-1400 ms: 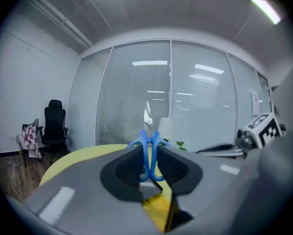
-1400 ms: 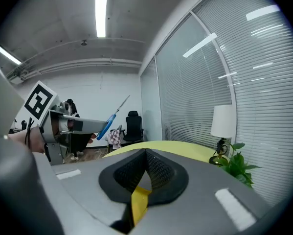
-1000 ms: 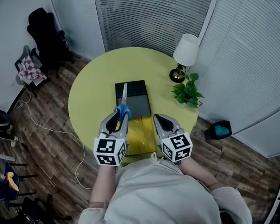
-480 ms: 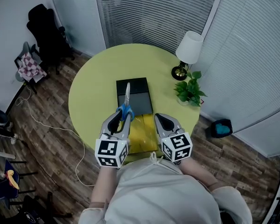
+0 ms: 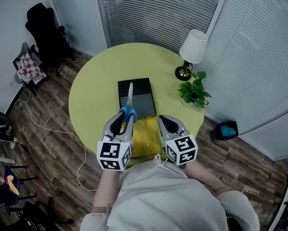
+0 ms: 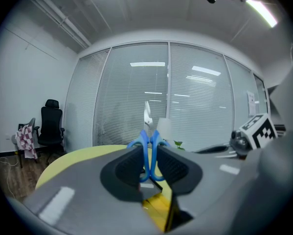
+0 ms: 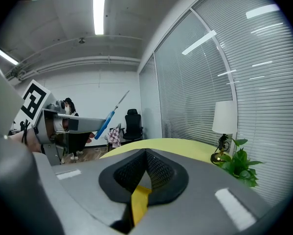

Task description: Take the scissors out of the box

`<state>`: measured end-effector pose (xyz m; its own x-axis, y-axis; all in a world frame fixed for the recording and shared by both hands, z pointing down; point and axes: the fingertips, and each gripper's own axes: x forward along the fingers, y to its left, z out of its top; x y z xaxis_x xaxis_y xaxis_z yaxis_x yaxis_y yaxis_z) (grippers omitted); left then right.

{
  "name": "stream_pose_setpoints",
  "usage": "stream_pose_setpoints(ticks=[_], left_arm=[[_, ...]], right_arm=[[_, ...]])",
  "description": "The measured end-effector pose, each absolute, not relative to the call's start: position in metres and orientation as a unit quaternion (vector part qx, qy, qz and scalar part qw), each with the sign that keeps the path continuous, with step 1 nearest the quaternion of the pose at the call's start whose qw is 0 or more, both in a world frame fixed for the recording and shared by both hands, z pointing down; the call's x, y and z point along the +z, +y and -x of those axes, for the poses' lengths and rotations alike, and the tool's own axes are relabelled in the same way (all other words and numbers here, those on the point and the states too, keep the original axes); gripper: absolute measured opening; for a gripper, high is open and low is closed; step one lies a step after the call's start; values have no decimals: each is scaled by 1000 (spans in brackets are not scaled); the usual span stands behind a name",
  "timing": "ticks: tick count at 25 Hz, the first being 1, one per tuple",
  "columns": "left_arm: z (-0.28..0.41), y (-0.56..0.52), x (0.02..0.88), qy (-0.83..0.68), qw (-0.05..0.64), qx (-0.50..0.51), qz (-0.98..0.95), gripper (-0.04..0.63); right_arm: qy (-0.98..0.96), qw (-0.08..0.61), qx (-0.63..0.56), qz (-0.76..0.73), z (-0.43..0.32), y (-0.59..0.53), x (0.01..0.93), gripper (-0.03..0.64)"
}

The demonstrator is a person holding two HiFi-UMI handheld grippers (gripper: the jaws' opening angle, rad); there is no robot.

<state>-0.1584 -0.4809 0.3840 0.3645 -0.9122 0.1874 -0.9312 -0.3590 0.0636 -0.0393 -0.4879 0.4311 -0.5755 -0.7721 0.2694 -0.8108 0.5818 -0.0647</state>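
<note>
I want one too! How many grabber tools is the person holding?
2. The left hand-held gripper, at the near edge of the table, is clamped on the blue scissors; the right hand-held gripper is just to its right, jaws together. None looks hidden.

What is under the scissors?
The box lies under the blades of the scissors, on the table. Their blue handles sit in the left tool. The strip of box beneath the blades is covered.

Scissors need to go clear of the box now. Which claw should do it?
Left. The left claw grips the scissors by their blue handles above the box; the right claw holds no scissors.
</note>
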Motion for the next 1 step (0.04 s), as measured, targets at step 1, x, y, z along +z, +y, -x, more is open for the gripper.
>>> stream_pose_setpoints(ticks=[1], left_arm=[[158,-482,384,-560,79,60,-822,94]], right_arm=[[-883,107,90,-448,39,-489,431,0]])
